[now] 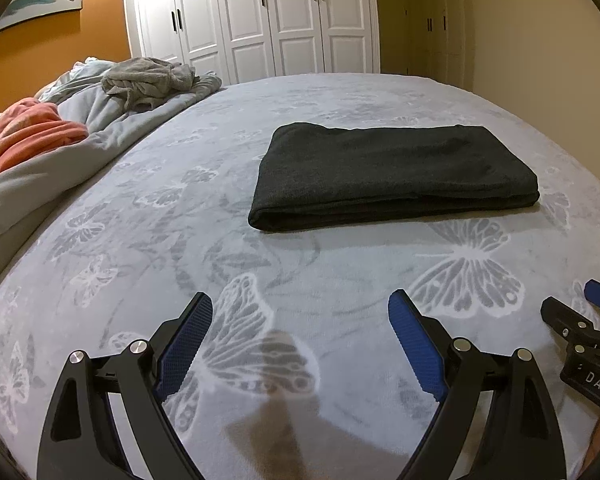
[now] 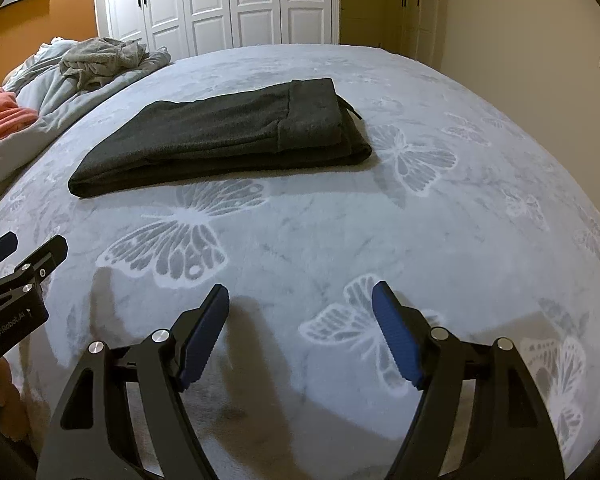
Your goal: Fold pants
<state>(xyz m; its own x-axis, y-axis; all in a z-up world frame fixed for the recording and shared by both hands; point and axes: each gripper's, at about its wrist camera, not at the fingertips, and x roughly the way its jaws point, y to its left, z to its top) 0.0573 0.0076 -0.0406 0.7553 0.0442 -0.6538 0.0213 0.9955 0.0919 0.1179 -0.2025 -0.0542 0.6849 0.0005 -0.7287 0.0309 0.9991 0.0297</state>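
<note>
Dark grey pants (image 1: 392, 176) lie folded into a flat rectangle on the bed; in the right wrist view the pants (image 2: 228, 140) show the waistband on top at the right end. My left gripper (image 1: 300, 304) is open and empty, hovering above the bedspread well in front of the pants. My right gripper (image 2: 300, 296) is open and empty too, in front of the pants and to the right of the left one. It also shows at the right edge of the left wrist view (image 1: 572, 304).
The bed has a grey butterfly-print bedspread (image 1: 180, 240). A crumpled grey duvet (image 1: 112, 116), a grey garment (image 1: 148, 76) and an orange blanket (image 1: 24, 132) pile at the left. White wardrobe doors (image 1: 252, 16) stand behind the bed.
</note>
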